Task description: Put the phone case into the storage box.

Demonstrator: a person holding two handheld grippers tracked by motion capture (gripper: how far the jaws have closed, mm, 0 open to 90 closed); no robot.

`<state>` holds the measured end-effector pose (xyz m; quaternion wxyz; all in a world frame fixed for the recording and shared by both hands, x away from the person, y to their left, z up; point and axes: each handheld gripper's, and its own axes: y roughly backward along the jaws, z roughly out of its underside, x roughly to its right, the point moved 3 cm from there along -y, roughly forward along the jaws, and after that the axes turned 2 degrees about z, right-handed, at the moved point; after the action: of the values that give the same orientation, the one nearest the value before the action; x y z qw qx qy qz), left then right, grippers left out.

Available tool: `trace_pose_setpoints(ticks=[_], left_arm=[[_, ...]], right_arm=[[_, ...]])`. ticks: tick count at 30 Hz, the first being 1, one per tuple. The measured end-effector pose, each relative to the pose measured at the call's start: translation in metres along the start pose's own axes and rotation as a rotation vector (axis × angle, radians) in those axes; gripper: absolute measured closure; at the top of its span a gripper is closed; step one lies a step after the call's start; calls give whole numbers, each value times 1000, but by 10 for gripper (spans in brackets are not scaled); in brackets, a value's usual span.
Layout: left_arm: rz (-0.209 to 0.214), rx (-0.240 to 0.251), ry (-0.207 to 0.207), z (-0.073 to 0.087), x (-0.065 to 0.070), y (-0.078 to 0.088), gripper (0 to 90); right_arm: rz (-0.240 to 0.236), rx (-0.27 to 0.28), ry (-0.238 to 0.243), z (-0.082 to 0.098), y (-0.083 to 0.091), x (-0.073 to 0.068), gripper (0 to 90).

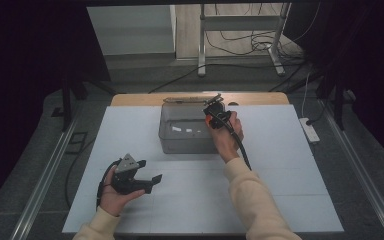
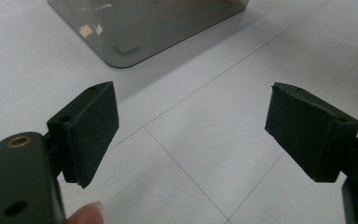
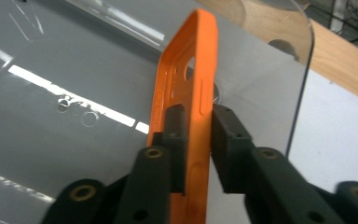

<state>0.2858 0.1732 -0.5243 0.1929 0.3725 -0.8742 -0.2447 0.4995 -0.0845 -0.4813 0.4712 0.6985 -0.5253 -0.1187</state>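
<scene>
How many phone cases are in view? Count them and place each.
1. The orange phone case stands on edge between the jaws of the right gripper, over the clear grey box. Nothing seems to hide another.

1. One orange phone case (image 3: 186, 93), standing on edge between the jaws of a gripper.
2. One clear plastic box (image 1: 172, 136) on the table.
3. Two hand-held grippers: a left gripper (image 1: 149, 181) and a right gripper (image 1: 213, 111).
4. One white table (image 1: 130, 125).
5. One white power strip (image 1: 310, 129) on the floor beside the table.
6. One metal stand (image 1: 240, 30) behind the table.
</scene>
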Motion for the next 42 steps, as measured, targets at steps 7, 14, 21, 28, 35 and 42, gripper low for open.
trace_pose_setpoints(ticks=[7, 14, 21, 28, 35, 42], left_arm=[[0, -1, 1, 0, 1, 0, 169], [0, -2, -1, 0, 1, 0, 168], [1, 0, 0, 0, 1, 0, 168], [1, 0, 0, 0, 1, 0, 168], [1, 0, 1, 0, 1, 0, 167], [-3, 0, 0, 0, 1, 0, 167]], right_arm=[[14, 57, 31, -3, 7, 0, 613], [10, 91, 39, -5, 14, -1, 587], [-8, 107, 38, -6, 18, 2, 550], [-76, 132, 34, -5, 26, 4, 497], [-144, 164, 48, -3, 33, 5, 406], [-219, 190, 47, 5, 40, 6, 347]])
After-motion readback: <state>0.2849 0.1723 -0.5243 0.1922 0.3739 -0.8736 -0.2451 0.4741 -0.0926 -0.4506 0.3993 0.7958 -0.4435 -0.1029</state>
